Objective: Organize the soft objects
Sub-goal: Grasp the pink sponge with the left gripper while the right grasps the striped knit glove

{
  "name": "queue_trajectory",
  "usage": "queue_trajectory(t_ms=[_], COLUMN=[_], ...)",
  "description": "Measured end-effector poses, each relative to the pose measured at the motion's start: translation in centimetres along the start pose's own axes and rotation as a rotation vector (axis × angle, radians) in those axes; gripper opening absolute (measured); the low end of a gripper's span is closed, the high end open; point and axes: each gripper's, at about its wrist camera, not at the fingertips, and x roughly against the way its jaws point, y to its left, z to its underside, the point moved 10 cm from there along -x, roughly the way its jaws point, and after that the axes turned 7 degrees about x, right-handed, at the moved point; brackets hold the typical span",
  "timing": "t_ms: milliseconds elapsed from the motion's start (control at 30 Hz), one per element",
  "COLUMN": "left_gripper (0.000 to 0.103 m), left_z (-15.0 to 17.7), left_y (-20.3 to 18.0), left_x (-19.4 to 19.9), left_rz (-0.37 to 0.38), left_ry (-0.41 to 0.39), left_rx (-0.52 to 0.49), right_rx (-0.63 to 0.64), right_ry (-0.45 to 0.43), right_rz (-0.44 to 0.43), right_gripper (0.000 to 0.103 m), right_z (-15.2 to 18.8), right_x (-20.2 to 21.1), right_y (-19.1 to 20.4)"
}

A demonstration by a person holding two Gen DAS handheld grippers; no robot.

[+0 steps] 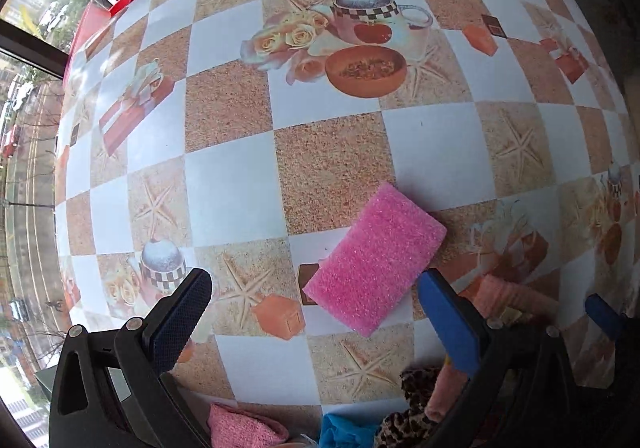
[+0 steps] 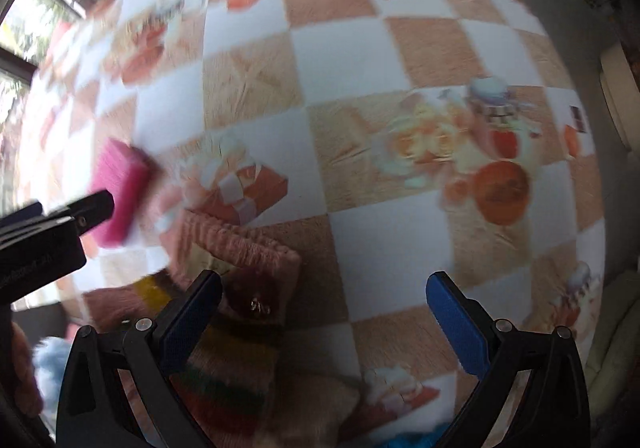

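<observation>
A pink sponge (image 1: 374,260) lies flat on the checkered tablecloth (image 1: 328,163), just ahead of my left gripper (image 1: 316,288), nearer its right finger. The left gripper is open and empty. In the blurred right wrist view the sponge (image 2: 120,189) shows at the left, beside the left gripper's black finger (image 2: 92,207). My right gripper (image 2: 324,288) is open and empty above a pile of soft things: a folded peach knitted cloth (image 2: 240,244), a dark red pom-pom (image 2: 250,298) and a striped knit (image 2: 228,380).
At the near table edge lie a pink knit (image 1: 244,426), a blue fluffy piece (image 1: 340,432), a leopard-print cloth (image 1: 412,408) and a peach towel (image 1: 508,296). A window (image 1: 24,127) is at the left. A red plastic item (image 1: 120,3) sits at the far left corner.
</observation>
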Motion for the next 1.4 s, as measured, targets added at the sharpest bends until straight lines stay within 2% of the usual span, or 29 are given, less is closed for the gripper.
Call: queue_trajectory(t_ms=[100, 200, 267, 300, 333, 433, 500, 533, 600, 767, 900, 1067, 1100, 1200, 1233, 1333, 1367, 1400], left_gripper=[0.103, 0.103, 0.103, 0.103, 0.103, 0.103, 0.103, 0.103, 0.103, 0.103, 0.103, 0.103, 0.103, 0.101, 0.099, 0.073, 0.059, 0.058], left_z=[-0.1, -0.3, -1.1, -1.3, -1.4, -1.7, -1.8, -1.9, -1.9, -1.4, -1.6, -1.3, -1.4, -0.9, -1.0, -1.1, -1.2, -1.0], left_y=[-0.2, -0.9, -1.8, -2.0, -2.3, -3.1, -3.5, -3.6, -3.9, -3.4, -3.5, -3.4, -3.4, -3.3, -3.4, -3.6, -4.0, -4.2], left_x=[-0.6, -0.9, -1.2, -1.2, -1.4, -2.0, -2.2, -2.4, -2.7, -3.5, -4.3, -4.1, -4.2, -4.0, -3.8, -2.0, -1.5, -1.3], left_rz=[-0.001, -0.005, 0.003, 0.009, 0.013, 0.012, 0.030, 0.032, 0.033, 0.079, 0.132, 0.127, 0.124, 0.111, 0.112, 0.130, 0.132, 0.125], left_ry=[0.008, 0.017, 0.012, 0.013, 0.017, 0.031, 0.029, 0.029, 0.024, 0.025, 0.028, 0.031, 0.042, 0.055, 0.051, 0.026, 0.016, 0.024], left_rx=[0.006, 0.000, 0.004, 0.008, 0.012, 0.023, 0.039, 0.040, 0.033, 0.059, 0.084, 0.080, 0.082, 0.083, 0.077, 0.032, 0.009, -0.005], right_rx=[0.049, 0.117, 0.107, 0.075, 0.027, -0.131, -0.169, -0.173, -0.167, -0.154, -0.082, -0.091, -0.089, -0.073, -0.062, -0.034, -0.022, -0.011], right_ry=[-0.037, -0.081, -0.097, -0.092, -0.091, -0.103, -0.078, -0.075, -0.062, -0.020, -0.011, -0.018, -0.015, 0.020, 0.023, 0.000, -0.017, -0.022], right_rz=[0.046, 0.219, 0.326, 0.339, 0.308, 0.044, -0.065, -0.088, -0.109, -0.076, 0.017, 0.018, 0.019, 0.011, 0.012, 0.011, 0.007, -0.006], right_gripper=[0.103, 0.103, 0.103, 0.103, 0.103, 0.103, 0.103, 0.103, 0.103, 0.103, 0.103, 0.103, 0.103, 0.102, 0.100, 0.077, 0.055, 0.026], right_z=[-0.5, -1.4, -2.1, -2.1, -2.2, -2.0, -1.8, -1.7, -1.7, -1.3, -0.6, -0.1, 1.3, 0.6, 0.9, 0.0, 0.0, 0.1], right_x=[0.4, 1.6, 2.4, 2.7, 3.0, 3.4, 3.0, 2.8, 2.0, -1.1, -1.7, -2.1, -1.5, -2.2, -2.1, -0.8, -0.4, 0.3], right_y=[-0.7, -3.7, -6.9, -8.4, -9.5, -9.7, -8.6, -8.0, -6.6, -4.6, -3.0, -3.3, -3.3, -3.6, -3.7, -2.7, -2.6, -2.7])
